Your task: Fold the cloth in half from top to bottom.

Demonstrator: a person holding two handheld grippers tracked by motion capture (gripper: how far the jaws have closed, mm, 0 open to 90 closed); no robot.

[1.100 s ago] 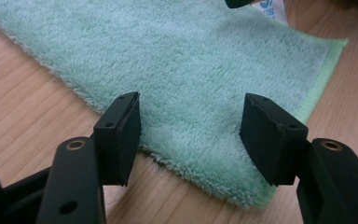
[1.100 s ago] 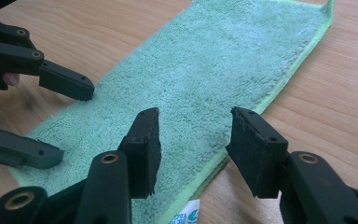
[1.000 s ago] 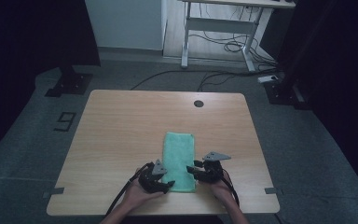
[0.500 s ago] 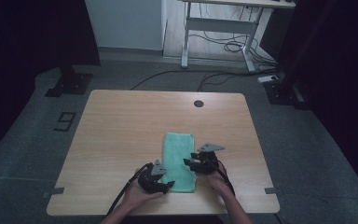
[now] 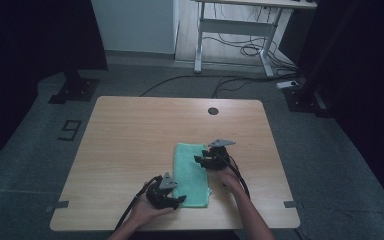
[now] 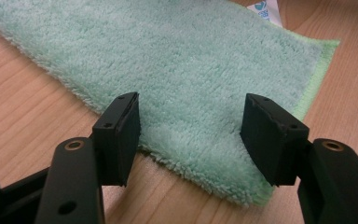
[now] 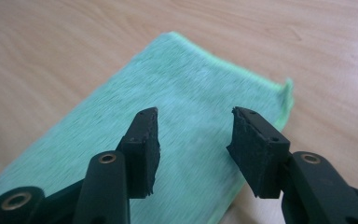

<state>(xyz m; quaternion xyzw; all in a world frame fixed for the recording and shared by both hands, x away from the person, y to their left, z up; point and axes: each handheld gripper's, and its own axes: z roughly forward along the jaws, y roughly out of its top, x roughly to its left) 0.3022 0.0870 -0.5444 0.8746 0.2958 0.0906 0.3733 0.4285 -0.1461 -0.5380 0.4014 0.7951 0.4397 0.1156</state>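
A: High view first. Green towel (image 5: 191, 174) lies flat, folded into a long strip, on the near half of the table (image 5: 130, 135), just right of centre. The left hand-held gripper (image 5: 172, 200) sits at the towel's seven o'clock corner, the right hand-held gripper (image 5: 203, 161) at its three o'clock edge, partway up.

B: So which step is this, would you say?

A: Looks like lining up for another fold, nothing lifted yet. Now the left gripper view: jaws spread wide, the towel (image 6: 177, 79) lying between and beyond them, and its near fuzzy edge is right at the jaw tips. A white label (image 6: 266, 10) pokes out at one o'clock.

B: Gripping anything?

A: No, the jaws stand apart and hold nothing; whether they touch the cloth I can't tell. Right gripper view: also spread, hovering over the towel (image 7: 168, 140), its bright hem (image 7: 242, 77) running off towards two o'clock. The picture is a little blurred.

B: And the next move?

A: My guess is that each gripper needs to drop onto its edge, close on all the layers together, then lift and carry the near end over towards twelve o'clock. Miss the bottom layer and the fold will come apart.
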